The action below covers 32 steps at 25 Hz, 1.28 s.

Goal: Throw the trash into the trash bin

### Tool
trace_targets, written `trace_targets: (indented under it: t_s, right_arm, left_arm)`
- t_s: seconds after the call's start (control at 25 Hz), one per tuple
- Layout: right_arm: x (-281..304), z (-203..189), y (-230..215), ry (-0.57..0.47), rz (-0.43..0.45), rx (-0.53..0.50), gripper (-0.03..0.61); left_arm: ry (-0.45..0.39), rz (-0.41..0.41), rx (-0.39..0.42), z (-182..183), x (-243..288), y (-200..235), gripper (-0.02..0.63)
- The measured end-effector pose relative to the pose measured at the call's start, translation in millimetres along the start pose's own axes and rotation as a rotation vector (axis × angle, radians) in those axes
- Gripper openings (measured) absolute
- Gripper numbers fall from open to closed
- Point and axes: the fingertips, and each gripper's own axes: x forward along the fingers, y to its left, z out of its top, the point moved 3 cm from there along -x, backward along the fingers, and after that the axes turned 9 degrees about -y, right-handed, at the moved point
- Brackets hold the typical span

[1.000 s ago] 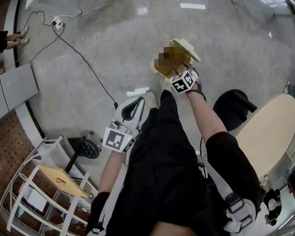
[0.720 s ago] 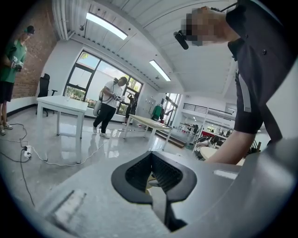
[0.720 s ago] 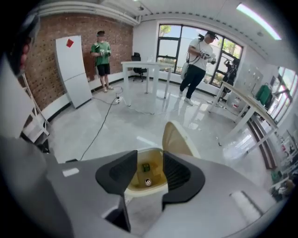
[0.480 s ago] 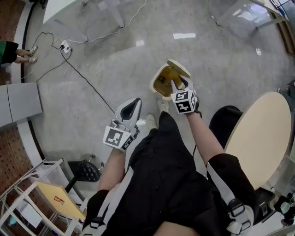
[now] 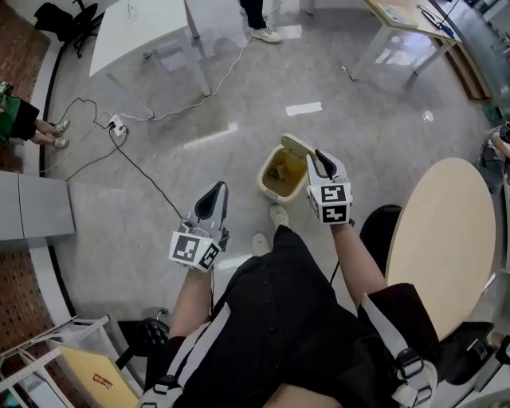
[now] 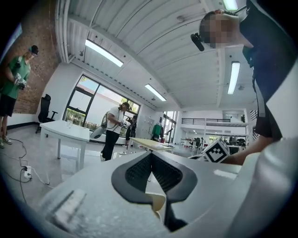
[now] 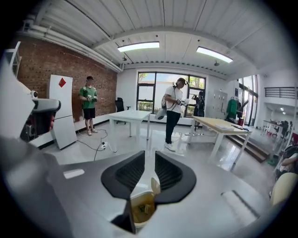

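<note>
A: Setting: open workroom with a grey polished floor. There is a white table at the far side and a round table at the person's right. What is entered for the bin?

B: Bin: cream, upright on the floor just ahead of the person's feet. The lid is swung back on the far side and the mouth faces straight up. The mouth looks a little longer from near edge to lid than across, but that is a judgement, not certain.

A: Trash?

B: Trash: a yellow-brown lump low inside the bin. It also shows below the jaws in the right gripper view. It is too small and crumpled to give it a long axis or a heading.

A: Changes?

B: Right gripper: a second ago it was down at the bin's mouth. It now sits well above, over the right rim and tipped downward. Its jaws have just been closing and are now down to a thin slit, with nothing between them.
Left gripper: also higher than before, off to the bin's left. Its jaws meet at the tips and hold nothing.

A: Meaning for the task?

B: Judged: the drop is made and this item is finished. Both grippers are free, and the lid is left open.
</note>
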Motion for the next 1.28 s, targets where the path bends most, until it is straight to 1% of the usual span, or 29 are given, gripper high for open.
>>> trace_targets:
  t_s: [0.08,0.2,0.28,0.36,0.48,0.6,0.68,0.8,1.04,1.16,1.28]
  right_arm:
    - [-24.9,11.8,-2.3,-0.049,-0.022,-0.004,0.063]
    - [-64.0,26.0,-9.4,-0.128,-0.073,0.006,0.024]
    - [-88.0,27.2,-13.6,-0.167,-0.098,0.035,0.007]
    - [-109.6,23.1,-17.5,-0.194,-0.114,0.080,0.006]
    - [-135.7,26.6,-20.9,-0.231,-0.125,0.095,0.006]
    - [-153.8,39.6,-33.1,-0.276,-0.147,0.088,0.006]
    - [-164.1,43.4,-43.8,-0.305,-0.165,0.104,0.005]
    - [-178.7,40.7,-55.1,-0.329,-0.183,0.125,0.005]
    - [-202.1,39.9,-79.2,-0.374,-0.195,0.140,0.005]
    - [-205.5,41.0,-91.1,-0.378,-0.194,0.139,0.005]
    - [-204.9,40.3,-93.4,-0.373,-0.180,0.133,0.005]
  left_arm:
    - [-0.019,0.011,-0.001,1.4,-11.7,8.6,0.002]
    - [-0.036,0.013,0.005,3.1,-21.5,19.5,0.002]
    - [-0.044,0.006,0.004,7.4,-24.7,17.7,0.002]
    - [-0.050,-0.007,0.003,11.5,-27.0,9.6,0.002]
    - [-0.063,-0.047,0.007,18.5,-19.5,-4.3,0.002]
    - [-0.087,-0.106,0.018,30.1,5.8,-22.8,0.002]
    - [-0.103,-0.138,0.018,34.7,18.9,-35.2,0.002]
    - [-0.114,-0.163,-0.004,35.0,26.7,-51.9,0.002]
    - [-0.113,-0.183,-0.010,24.6,42.0,-85.7,0.002]
    - [-0.127,-0.197,-0.025,23.7,54.7,-102.3,0.002]
    - [-0.133,-0.219,-0.027,24.4,62.1,-117.3,0.002]
